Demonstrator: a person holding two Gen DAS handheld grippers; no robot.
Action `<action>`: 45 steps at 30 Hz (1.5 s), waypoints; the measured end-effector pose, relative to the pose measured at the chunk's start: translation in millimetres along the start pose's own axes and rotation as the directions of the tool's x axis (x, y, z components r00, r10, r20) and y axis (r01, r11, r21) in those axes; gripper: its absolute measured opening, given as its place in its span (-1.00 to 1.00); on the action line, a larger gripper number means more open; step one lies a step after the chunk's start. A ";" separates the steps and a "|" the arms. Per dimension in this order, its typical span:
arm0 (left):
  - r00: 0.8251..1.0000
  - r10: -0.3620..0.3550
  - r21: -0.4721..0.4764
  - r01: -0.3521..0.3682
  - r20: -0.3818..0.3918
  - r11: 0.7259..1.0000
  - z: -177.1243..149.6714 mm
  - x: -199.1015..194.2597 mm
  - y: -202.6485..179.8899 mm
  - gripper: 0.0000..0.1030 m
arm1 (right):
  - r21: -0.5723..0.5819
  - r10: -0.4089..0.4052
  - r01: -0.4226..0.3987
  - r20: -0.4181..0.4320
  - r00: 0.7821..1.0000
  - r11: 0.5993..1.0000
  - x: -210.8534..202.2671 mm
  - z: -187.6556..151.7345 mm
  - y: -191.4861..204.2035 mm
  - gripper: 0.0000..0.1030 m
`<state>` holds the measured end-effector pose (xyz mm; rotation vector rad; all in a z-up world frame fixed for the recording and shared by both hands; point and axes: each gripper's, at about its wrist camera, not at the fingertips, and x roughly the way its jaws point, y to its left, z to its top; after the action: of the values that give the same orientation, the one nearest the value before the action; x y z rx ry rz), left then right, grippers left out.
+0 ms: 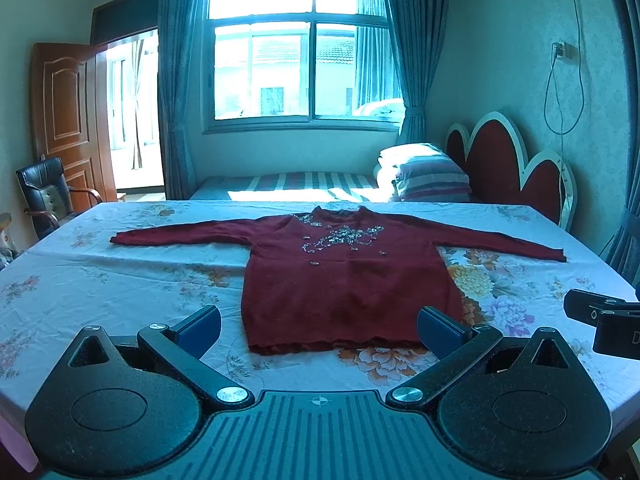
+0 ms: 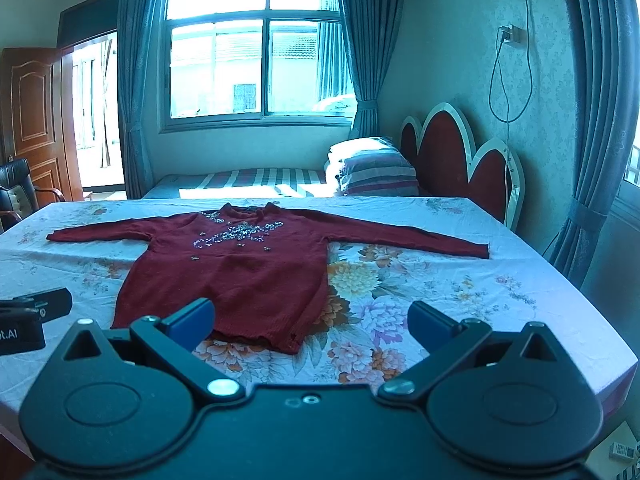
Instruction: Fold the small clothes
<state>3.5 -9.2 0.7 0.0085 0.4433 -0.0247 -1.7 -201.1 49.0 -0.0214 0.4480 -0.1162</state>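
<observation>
Nearest the lens, the left gripper (image 1: 319,330) hangs with jaws spread over the counter's (image 1: 120,280) near edge, just short of the sweater's (image 1: 344,280) hem, holding nothing. The right gripper (image 2: 310,326) is likewise spread and empty, off the hem's right corner. The sweater (image 2: 232,268) lies flat, front up, in the middle of the counter (image 2: 460,280), collar toward the far edge, both sleeves stretched sideways. By my reading no fold is made yet; sleeves and body all remain. Count: one sweater, two sleeves, two grippers.
</observation>
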 end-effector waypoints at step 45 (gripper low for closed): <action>1.000 -0.002 0.003 0.002 -0.005 1.000 -0.8 4.3 -3.0 1.00 | 0.000 0.016 -0.016 -0.007 1.000 1.000 5.8 -3.0 2.1 0.99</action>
<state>7.0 -12.2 -1.8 0.0112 0.4480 -0.0272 2.4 -199.7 43.8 -0.0177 0.4546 -0.1001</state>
